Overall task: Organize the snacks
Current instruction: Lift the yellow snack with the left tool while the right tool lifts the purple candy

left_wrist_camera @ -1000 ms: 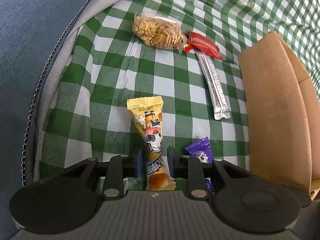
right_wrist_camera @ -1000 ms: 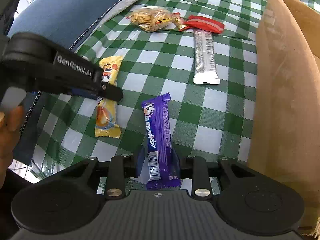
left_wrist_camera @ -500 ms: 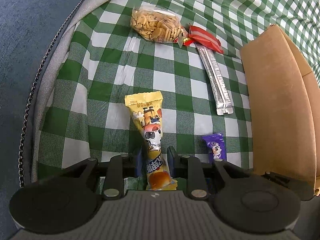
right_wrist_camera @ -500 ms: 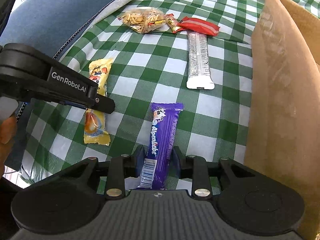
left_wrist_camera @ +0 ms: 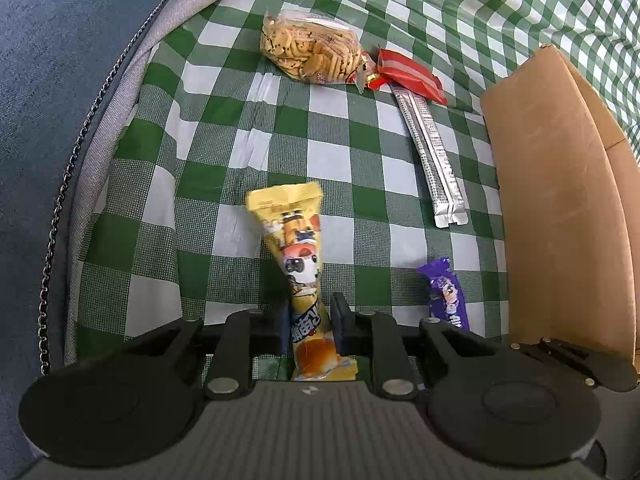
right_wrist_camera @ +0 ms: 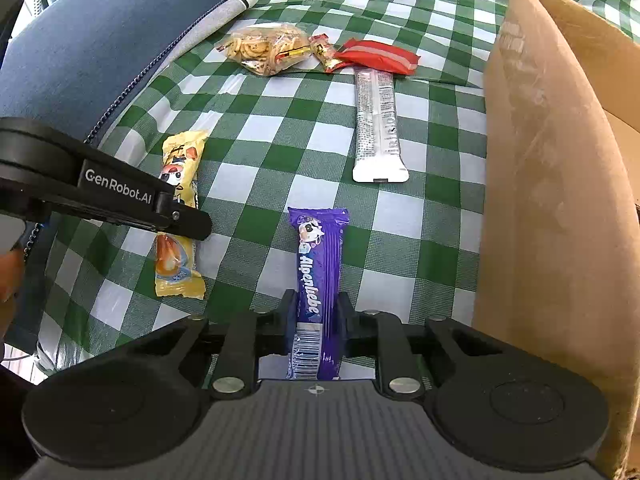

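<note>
A green-and-white checked cloth (right_wrist_camera: 280,152) covered the counter beside one cardboard box (right_wrist_camera: 560,200). Five snacks lay there; the left tool (left_wrist_camera: 308,322) had just closed on the yellow cake packet (left_wrist_camera: 296,248), the right tool (right_wrist_camera: 318,320) on the purple Alpenliebe bar (right_wrist_camera: 320,264).

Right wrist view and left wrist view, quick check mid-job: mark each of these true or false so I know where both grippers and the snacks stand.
1. The right gripper is closed on the purple bar. True; its jaws have just been closing onto it.
2. The left gripper grips the silver stick pack. False: it pinches the yellow snack packet.
3. The red wrapper lies inside the cardboard box. False: it lies on the checked cloth, beside the box.
4. The clear bag of crackers lies untouched at the far end of the cloth. True.
</note>
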The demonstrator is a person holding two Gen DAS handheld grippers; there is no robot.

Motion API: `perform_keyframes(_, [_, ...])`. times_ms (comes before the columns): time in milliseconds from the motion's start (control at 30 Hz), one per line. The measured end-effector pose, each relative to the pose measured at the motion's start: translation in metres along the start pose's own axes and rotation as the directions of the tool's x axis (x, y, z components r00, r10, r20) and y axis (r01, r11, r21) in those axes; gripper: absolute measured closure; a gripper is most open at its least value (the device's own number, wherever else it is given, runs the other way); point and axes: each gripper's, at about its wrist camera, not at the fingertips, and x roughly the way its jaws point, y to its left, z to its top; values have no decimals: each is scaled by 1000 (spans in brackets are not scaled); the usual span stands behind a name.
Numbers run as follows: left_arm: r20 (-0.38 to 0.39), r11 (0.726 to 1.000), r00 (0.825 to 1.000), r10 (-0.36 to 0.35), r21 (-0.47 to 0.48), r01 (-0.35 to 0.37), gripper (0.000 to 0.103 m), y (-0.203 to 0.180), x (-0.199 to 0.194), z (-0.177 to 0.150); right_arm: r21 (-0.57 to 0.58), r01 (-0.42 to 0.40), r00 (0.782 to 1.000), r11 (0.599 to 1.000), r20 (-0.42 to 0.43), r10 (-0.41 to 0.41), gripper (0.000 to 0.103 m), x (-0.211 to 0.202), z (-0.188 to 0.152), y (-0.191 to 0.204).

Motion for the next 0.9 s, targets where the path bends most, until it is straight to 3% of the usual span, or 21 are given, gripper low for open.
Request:
perform_keyframes(333, [11,1000,1000,-13,-6,14,86,1,-3,0,25,-19,1000,1000,13,19,84,-3,1,-4])
perform_keyframes(433, [10,1000,1000,-18,-13,18,86,3,-3,0,59,-25,1000,998,4,25,79,-2,1,-7])
perform_keyframes(500, [7,1000,1000,-19,-13,19,86,3,-3,-1,75,-28,1000,997,3,28,65,-1,2,-9])
perform_keyframes(667, [5,1000,1000,-20,-10,20,86,3,-2,-1,39,-5,1000,999,-12,6,63,7,3,-3])
perform_keyframes(767, [14,1000,1000,-18,-7,19,87,1,-3,0,-6,23,1000,1000,3,-23,84,5,3,1])
perform_keyframes(900, [54,999,997,-51,-7,51,88,-2,-11,1,-14,32,997,999,69,-31,86,-11,6,0])
